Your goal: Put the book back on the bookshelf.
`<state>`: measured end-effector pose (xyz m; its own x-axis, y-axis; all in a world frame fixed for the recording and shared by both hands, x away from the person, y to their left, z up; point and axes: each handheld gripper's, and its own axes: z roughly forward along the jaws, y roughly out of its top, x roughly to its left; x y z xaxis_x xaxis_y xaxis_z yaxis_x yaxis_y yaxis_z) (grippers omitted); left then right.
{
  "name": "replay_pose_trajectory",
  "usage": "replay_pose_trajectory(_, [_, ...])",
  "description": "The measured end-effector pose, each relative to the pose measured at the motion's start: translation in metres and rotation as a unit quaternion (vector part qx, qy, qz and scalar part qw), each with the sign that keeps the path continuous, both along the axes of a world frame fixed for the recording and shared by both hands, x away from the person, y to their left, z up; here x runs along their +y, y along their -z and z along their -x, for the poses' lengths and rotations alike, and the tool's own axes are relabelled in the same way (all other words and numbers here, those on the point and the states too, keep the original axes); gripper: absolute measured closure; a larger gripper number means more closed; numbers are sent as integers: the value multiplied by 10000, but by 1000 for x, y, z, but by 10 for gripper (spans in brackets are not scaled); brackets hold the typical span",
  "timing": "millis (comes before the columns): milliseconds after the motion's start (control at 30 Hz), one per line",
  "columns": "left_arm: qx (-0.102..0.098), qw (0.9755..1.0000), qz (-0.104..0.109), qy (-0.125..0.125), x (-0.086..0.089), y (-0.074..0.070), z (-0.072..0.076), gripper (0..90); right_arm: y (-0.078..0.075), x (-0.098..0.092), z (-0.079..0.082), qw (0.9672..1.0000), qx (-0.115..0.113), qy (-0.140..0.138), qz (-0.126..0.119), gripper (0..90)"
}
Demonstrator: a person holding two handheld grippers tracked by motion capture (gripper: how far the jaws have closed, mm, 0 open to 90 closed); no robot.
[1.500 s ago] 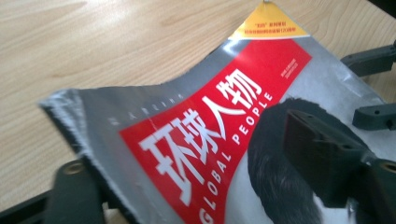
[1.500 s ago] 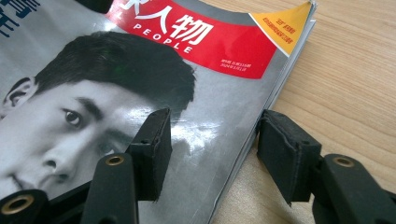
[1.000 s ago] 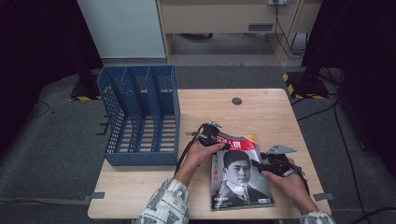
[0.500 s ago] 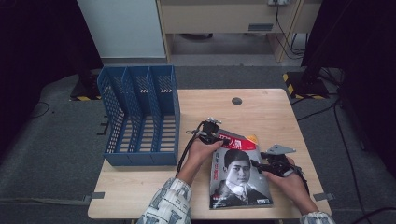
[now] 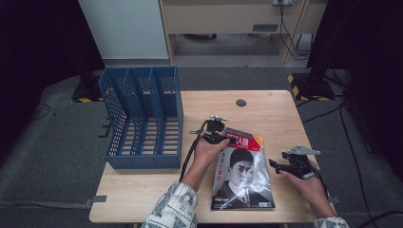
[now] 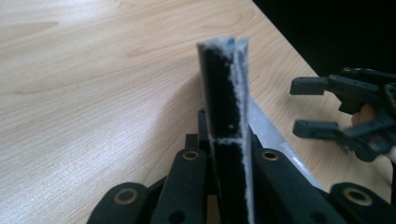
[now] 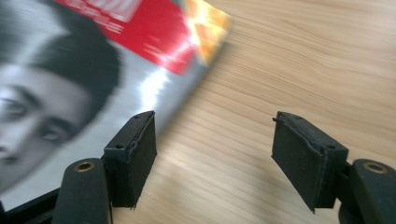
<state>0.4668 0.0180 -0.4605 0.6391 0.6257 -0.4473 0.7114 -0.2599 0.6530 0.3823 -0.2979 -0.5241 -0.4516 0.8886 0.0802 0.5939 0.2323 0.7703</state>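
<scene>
Glossy portrait-cover magazine with red masthead [image 5: 243, 173] flat on pale wooden worktop [image 5: 142, 190], far left corner pinched in closed jaws of left gripper [image 5: 223, 138]. Right gripper [image 5: 277, 165] just beside its right edge, jaws wide. Blue plastic three-slot file rack [image 5: 142, 118] alongside, left.

Left tool [image 5: 223, 137] sits mid-frame in the high view, forearm in a patterned sleeve [image 5: 171, 209] rising from the bottom edge. Its jaws are clamped on the top edge of a magazine [image 5: 242, 171]; in the left gripper view that edge [image 6: 226, 116] stands upright between them. Right tool [image 5: 280, 165] is at lower right of the frame, held in the right hand [image 5: 309, 183], jaws spread wide and empty, pointing left toward the magazine's right edge. In the right gripper view its pads [image 7: 135, 154] hover just above the tabletop [image 7: 303, 60].
</scene>
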Motion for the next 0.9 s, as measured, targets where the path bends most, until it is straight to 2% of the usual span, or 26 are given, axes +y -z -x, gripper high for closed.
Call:
replay_pose_trajectory(33, [-27,10000,18,-5,0,-2,1,866,2,-6,-2,9999,24,124,33,306])
replay_pose_trajectory(133, [-81,9998,157,-11,2,-11,5,866,5,-6,-2,9997,91,195,72,304])
replay_pose_trajectory(367, [-39,9993,369,54,1,-26,10,866,11,2,-4,9990,139,58,418,295])
replay_pose_trajectory(667, [96,9976,682,64,2,-36,10,865,12,1,-4,9989,99,105,444,293])
replay_pose_trajectory(900, [170,9952,959,-7,10,-45,10,865,12,1,-5,9988,75,111,462,292])
